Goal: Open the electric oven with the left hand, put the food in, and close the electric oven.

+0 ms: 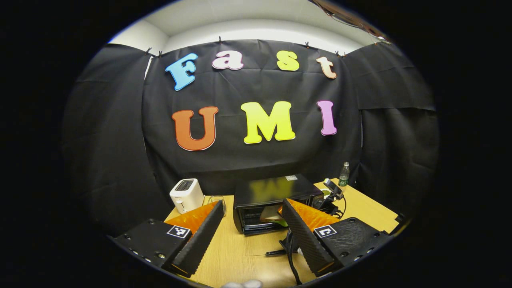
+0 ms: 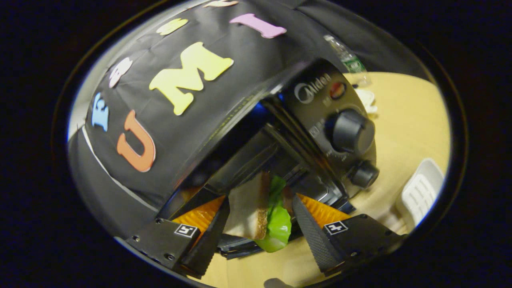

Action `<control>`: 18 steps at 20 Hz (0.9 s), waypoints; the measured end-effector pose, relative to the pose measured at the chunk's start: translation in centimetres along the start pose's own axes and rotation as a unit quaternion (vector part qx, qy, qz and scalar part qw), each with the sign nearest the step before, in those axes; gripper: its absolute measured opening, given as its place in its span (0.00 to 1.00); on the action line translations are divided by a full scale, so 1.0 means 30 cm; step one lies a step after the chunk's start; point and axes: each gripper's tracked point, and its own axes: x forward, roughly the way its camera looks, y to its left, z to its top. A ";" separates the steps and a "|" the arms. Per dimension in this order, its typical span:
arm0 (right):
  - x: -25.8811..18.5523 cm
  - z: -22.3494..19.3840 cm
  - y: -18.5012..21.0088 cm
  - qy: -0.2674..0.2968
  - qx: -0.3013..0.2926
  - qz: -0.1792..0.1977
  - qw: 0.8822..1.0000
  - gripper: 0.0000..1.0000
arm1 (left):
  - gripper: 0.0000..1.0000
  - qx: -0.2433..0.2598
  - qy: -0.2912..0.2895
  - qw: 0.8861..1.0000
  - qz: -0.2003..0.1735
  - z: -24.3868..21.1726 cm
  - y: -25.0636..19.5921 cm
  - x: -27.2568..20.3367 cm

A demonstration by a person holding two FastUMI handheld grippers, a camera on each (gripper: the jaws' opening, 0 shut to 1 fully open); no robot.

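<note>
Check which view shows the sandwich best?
Right gripper view: the sandwich sits close up between the right tool's fingers, bread and lettuce clear. Left gripper view shows it small, at the oven opening.

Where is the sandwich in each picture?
Left gripper view: the bread sandwich with green lettuce sits low and just right of centre, at the open mouth of the black electric oven, partly behind this view's right finger.
Right gripper view: the sandwich is bottom centre, between the right tongs.
Shared landmark: the black oven.
</note>
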 end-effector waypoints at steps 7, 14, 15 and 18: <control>-0.125 0.052 0.001 -0.004 -0.101 -0.003 0.995 1.00 | 0.96 -0.007 -0.008 1.000 0.002 -0.002 -0.003 -0.001; -0.490 0.328 0.050 -0.059 -0.248 0.009 0.967 1.00 | 0.96 -0.011 -0.037 0.999 0.026 0.020 0.017 -0.019; -0.552 0.381 0.057 -0.072 -0.267 0.010 0.961 1.00 | 0.96 -0.012 -0.041 0.999 0.029 0.026 0.014 -0.020; -0.727 0.520 0.058 -0.105 -0.304 0.005 0.947 0.94 | 0.96 -0.014 -0.046 0.998 0.036 0.029 -0.001 -0.025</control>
